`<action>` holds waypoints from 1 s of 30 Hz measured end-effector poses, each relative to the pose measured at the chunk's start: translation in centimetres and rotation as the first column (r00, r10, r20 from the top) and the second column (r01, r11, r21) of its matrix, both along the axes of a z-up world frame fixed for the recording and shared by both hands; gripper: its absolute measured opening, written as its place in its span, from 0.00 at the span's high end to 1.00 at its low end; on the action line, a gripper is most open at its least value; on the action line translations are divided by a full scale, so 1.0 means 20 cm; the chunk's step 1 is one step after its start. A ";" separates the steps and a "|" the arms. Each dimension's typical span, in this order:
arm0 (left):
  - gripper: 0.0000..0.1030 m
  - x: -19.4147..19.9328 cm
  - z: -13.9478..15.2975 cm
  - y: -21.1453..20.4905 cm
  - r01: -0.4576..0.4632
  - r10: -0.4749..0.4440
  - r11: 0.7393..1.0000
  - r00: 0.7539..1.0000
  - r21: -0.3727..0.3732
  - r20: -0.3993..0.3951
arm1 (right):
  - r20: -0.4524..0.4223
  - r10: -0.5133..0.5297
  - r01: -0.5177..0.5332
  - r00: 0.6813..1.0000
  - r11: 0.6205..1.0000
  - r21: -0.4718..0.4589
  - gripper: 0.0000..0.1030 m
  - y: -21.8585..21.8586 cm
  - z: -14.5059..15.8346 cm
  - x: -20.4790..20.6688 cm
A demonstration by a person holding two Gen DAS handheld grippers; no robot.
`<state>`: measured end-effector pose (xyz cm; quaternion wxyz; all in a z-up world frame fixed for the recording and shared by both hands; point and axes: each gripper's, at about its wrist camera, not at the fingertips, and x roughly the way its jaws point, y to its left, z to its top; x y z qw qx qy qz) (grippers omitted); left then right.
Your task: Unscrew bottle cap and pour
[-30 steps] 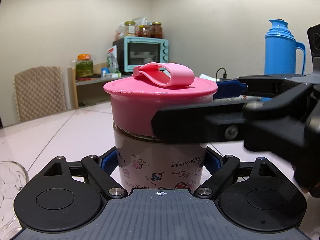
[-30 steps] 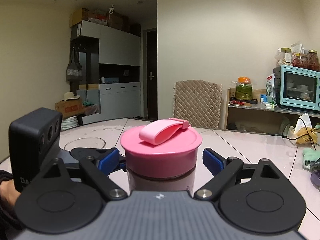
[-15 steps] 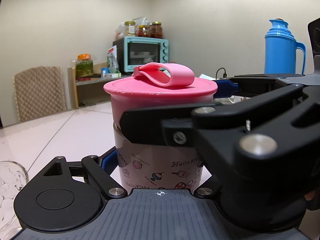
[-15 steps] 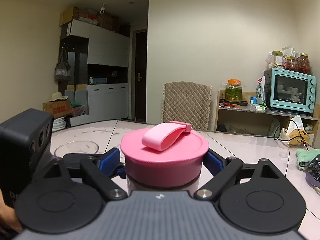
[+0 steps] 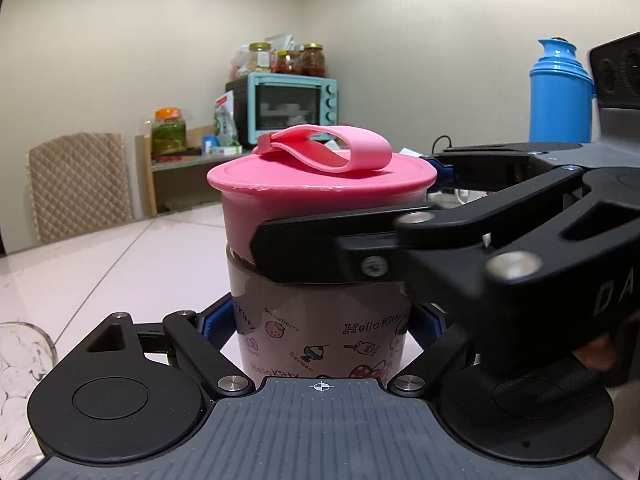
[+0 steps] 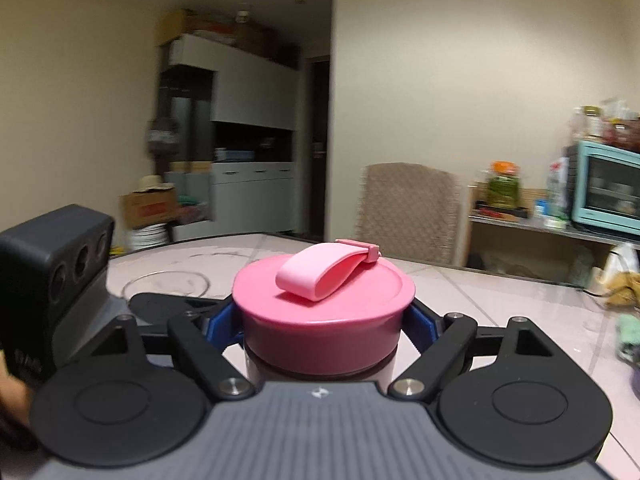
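A pink Hello Kitty bottle [image 5: 320,332] stands upright on the pale table. My left gripper [image 5: 320,326] is shut on its printed body. Its wide pink cap [image 5: 320,196] with a loop strap sits on top. My right gripper [image 6: 322,324] is shut on the cap [image 6: 324,304], its blue pads pressing both sides of the rim. In the left wrist view the right gripper's black finger [image 5: 340,250] crosses the front of the cap. The right wrist view is blurred by motion.
A clear glass [image 5: 20,368] stands at the left edge by my left gripper. A glass bowl [image 6: 166,284] lies flat on the table beyond. A blue thermos [image 5: 560,96] stands at the back right. A chair [image 6: 408,212] and shelf with a teal oven [image 5: 294,106] are behind the table.
My right gripper has closed its pads onto the cap and swung round the bottle, turning the cap; the strap's hinge now points the other way. The left gripper and bottle held still.
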<state>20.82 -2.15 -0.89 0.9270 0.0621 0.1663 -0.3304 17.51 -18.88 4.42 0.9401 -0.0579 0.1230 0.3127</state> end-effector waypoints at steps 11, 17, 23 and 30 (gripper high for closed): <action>0.13 0.00 0.00 0.00 0.000 0.000 1.000 1.000 0.000 0.000 | -0.016 0.332 -0.331 0.943 0.942 0.057 0.18 -0.20 0.01 0.19; 0.13 0.00 0.00 0.00 0.000 0.000 1.000 1.000 -0.001 0.000 | -0.013 0.307 -0.306 0.952 0.951 0.047 0.17 -0.19 0.04 0.16; 0.13 0.00 0.00 0.00 0.000 0.000 1.000 1.000 0.000 0.000 | 0.004 0.183 -0.183 0.983 0.983 0.021 0.10 -0.15 0.05 0.05; 0.13 0.00 0.00 0.00 0.000 0.000 1.000 1.000 0.000 0.000 | 0.020 0.000 -0.001 1.000 0.999 0.047 0.06 -0.09 0.06 -0.10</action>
